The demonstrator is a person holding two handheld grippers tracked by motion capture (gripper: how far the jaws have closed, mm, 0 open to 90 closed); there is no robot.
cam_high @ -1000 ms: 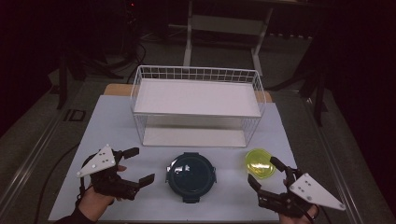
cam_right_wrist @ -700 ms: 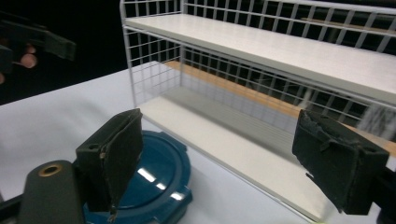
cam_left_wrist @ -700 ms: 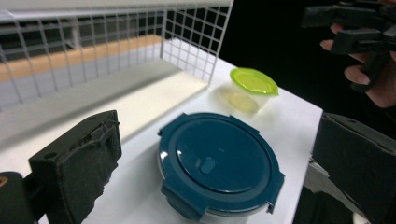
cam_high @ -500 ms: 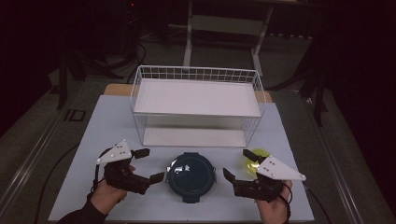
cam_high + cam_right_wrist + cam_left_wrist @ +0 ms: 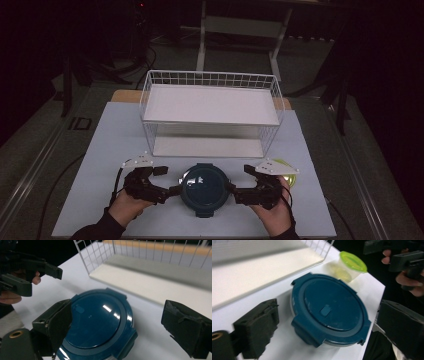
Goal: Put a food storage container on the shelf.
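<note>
- The left hand-held gripper (image 5: 169, 181) sits at the left edge of the blue lidded container (image 5: 203, 187), jaws wide and holding nothing, seemingly to take that side.
- The container rests on the worktop (image 5: 110, 145), in front of the white wire rack (image 5: 210, 112), placed between both grippers.
- The right hand-held gripper (image 5: 239, 181) mirrors it, jaws wide, likely for a two-sided lift.
- A small green-lidded cup (image 5: 348, 266) stands just beyond.
</note>
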